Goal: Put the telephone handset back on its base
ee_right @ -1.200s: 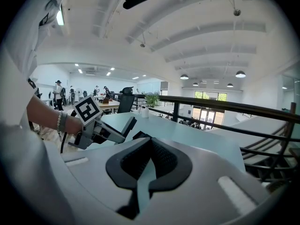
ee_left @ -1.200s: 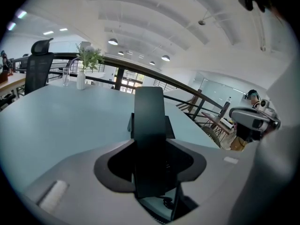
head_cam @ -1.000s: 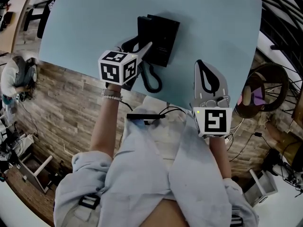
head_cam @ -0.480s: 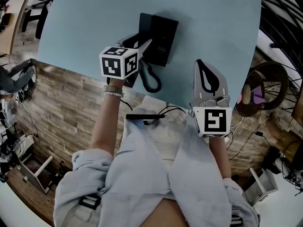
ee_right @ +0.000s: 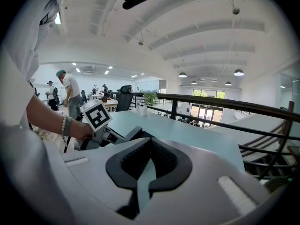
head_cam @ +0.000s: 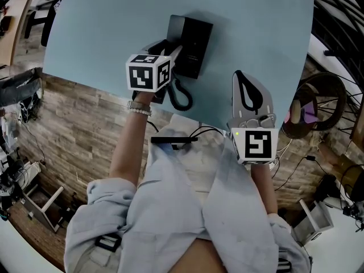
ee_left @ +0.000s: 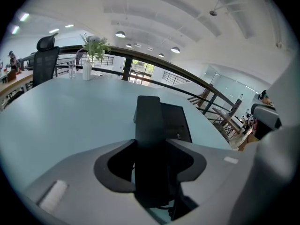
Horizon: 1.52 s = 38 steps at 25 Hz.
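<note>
Pale blue table (head_cam: 102,33), perhaps an office (ee_right: 105,93), left tongs (ee_left: 152,170) gripping handset (ee_left: 149,121), right tongs (ee_right: 149,143) closed.

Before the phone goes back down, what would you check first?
1. Grip: ok. The left gripper is closed on the black handset.
2. Target in sight: ok. The base lies on the table, just beyond the handset.
3. Line-up: roughly ok. The handset runs along the base's left side.
4. Contact: cannot tell whether the handset touches the base.
5. Right gripper: ok. It is shut, empty and off to the side, away from the base.
</note>
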Each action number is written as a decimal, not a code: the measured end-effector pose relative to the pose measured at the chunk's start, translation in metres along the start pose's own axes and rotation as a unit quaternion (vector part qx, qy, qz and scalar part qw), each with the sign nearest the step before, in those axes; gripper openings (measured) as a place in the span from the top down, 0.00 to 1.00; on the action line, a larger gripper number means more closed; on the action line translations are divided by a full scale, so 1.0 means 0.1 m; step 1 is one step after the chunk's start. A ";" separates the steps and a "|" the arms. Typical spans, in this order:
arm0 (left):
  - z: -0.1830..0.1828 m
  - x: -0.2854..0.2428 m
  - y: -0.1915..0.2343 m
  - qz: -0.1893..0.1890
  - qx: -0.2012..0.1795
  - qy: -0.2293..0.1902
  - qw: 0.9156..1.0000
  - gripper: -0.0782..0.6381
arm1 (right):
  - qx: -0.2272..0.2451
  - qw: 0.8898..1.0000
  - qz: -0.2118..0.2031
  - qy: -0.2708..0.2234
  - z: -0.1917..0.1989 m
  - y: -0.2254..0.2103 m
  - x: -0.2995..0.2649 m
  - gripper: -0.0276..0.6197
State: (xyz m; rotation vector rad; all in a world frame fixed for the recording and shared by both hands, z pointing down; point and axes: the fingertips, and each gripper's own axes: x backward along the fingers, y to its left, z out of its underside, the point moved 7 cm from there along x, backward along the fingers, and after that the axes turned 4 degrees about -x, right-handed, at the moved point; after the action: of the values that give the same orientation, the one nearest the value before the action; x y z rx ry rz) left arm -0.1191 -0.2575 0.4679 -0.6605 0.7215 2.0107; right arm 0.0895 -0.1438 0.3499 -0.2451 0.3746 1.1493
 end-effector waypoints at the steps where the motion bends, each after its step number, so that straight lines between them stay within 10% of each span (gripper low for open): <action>1: 0.00 -0.01 0.00 -0.003 0.001 0.002 1.000 0.61 | 0.000 1.000 0.000 0.000 0.00 0.00 0.00 0.95; 25: -0.19 0.32 -0.07 0.006 0.018 -0.077 0.997 0.62 | 0.013 1.000 -0.009 -0.014 -0.05 0.02 0.08 0.95; 38: -0.40 1.00 -0.34 -0.039 -0.043 -0.161 0.985 0.88 | 0.028 0.998 -0.021 -0.044 -0.18 0.06 0.19 0.95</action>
State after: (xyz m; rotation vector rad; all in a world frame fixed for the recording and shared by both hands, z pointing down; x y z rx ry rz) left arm -0.1301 -0.2155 0.3638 -0.3907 0.4122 2.0206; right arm 0.0882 -0.1325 0.3260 -0.1510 0.3217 1.1033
